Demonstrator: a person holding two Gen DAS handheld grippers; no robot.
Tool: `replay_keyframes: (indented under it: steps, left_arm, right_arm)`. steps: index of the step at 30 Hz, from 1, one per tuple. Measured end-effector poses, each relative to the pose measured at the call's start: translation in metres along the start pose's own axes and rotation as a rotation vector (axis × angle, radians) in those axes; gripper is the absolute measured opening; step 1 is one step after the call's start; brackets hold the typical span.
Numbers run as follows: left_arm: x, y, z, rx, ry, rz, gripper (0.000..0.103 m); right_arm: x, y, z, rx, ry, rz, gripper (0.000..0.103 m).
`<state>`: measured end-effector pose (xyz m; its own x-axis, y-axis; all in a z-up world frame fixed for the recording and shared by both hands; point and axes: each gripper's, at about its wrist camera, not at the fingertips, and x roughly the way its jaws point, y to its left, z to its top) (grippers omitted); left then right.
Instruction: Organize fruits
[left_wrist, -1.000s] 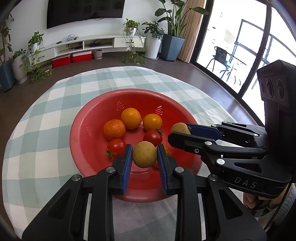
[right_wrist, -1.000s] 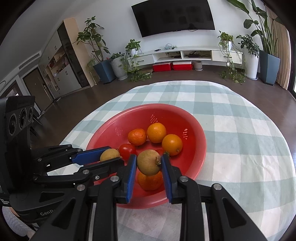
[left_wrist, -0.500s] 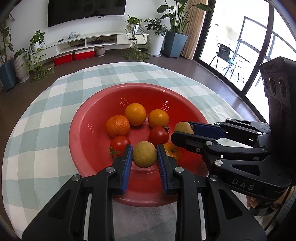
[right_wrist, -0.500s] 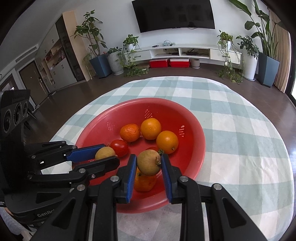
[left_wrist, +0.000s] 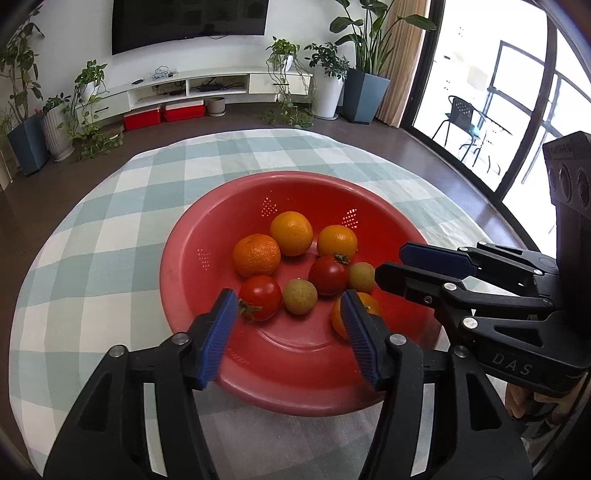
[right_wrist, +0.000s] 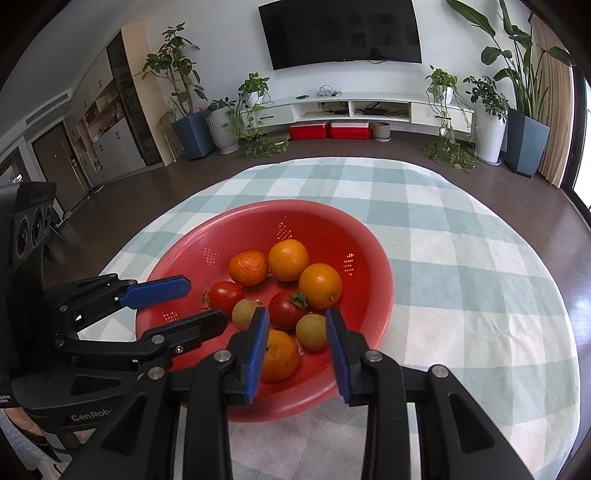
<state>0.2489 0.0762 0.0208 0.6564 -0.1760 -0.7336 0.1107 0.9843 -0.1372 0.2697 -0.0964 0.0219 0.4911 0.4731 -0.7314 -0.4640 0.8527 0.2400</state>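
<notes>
Checked cloth (left_wrist: 110, 236); both claws opening above fruit-filled colander (left_wrist: 177, 280).

4 oranges (left_wrist: 291, 233), 2 tomatoes (left_wrist: 260, 297), 2 brownish fruits (left_wrist: 300, 296), 1 bowl (left_wrist: 177, 266)
</notes>
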Motion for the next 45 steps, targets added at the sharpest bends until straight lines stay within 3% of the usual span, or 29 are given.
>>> replay_keyframes:
  steps: [11,24,35,45]
  left_arm:
    - [-0.024,-0.007,-0.011,-0.004,-0.029,0.016,0.063]
    - [-0.069,-0.028,-0.05,-0.012,-0.07,0.053,0.086]
    - [-0.102,-0.066,-0.085,0.05,-0.102,0.077,0.087]
    - [-0.122,-0.085,-0.1,0.082,-0.12,0.094,0.087]
  right_arm:
    - [-0.027,0.006,-0.008,0.009,-0.047,0.012,0.042]
    - [-0.074,0.012,-0.043,0.035,-0.134,-0.013,0.06]
    - [-0.106,0.008,-0.086,0.066,-0.186,-0.097,0.066]
    - [-0.114,0.009,-0.102,0.083,-0.193,-0.104,0.067]
